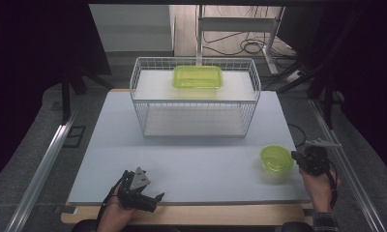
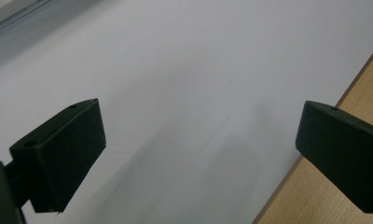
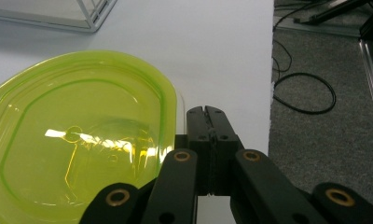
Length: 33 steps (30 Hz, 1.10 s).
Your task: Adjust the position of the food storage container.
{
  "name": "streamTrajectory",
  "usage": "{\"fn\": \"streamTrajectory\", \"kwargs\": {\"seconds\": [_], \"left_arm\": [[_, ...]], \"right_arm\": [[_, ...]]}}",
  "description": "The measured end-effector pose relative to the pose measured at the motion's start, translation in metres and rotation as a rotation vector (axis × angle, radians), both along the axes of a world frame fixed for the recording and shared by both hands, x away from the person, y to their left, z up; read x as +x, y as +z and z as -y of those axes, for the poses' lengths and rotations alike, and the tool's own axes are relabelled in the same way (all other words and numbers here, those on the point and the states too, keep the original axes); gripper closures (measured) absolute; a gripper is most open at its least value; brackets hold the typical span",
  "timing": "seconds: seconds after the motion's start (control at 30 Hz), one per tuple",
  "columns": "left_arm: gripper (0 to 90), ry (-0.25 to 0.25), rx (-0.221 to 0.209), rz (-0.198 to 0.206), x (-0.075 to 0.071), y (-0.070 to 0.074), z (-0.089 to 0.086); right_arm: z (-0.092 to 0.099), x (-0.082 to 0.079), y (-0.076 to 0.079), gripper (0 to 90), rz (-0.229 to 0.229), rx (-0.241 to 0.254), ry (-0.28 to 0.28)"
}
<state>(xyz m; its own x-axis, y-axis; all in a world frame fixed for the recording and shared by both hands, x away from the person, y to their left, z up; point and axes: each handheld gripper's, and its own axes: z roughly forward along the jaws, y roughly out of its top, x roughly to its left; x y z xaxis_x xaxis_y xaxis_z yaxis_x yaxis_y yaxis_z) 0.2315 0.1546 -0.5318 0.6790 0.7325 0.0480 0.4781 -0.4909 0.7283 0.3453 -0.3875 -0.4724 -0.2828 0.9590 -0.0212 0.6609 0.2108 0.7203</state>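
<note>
Black pads of my left gripper [image 1: 150, 195] stand wide apart over the near table [image 1: 191, 159] edge, holding nothing. My right gripper [image 3: 206, 114] is closed on nothing, just beside the green container [image 3: 77, 140] at the table's right side. Farther off, another green box [image 1: 198, 76] sits on the wire rack [image 1: 138, 104].

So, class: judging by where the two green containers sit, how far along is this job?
Done: one green container lies on the wire rack's top shelf. In hand: the right gripper, jaws shut, sits beside the round green container, not holding it. The left gripper waits open. Left: lifting that container.
</note>
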Motion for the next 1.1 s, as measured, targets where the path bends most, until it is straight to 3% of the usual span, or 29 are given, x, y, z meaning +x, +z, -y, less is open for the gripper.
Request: {"fn": "streamTrajectory", "kwargs": {"seconds": [0.27, 0.7, 0.9, 1.1], "left_arm": [[1.2, 0.002, 0.001, 0.0, 0.0, 0.0, 0.001], [1.2, 0.001, 0.004, 0.0, 0.0, -0.001, 0.001], [1.2, 0.001, 0.005, -0.001, 0.0, -0.001, 0.001], [1.2, 0.0, 0.009, 0.0, 0.0, -0.001, 0.001]], "right_arm": [[-0.013, -0.003, -0.001, 89.1, -0.027, 0.042, 0.016], [-0.059, -0.012, -0.003, 88.9, -0.068, 0.073, 0.139], [-0.053, -0.015, -0.004, 88.6, -0.069, 0.054, 0.126], [-0.049, -0.023, -0.013, 88.6, -0.121, 0.076, 0.137]]}}
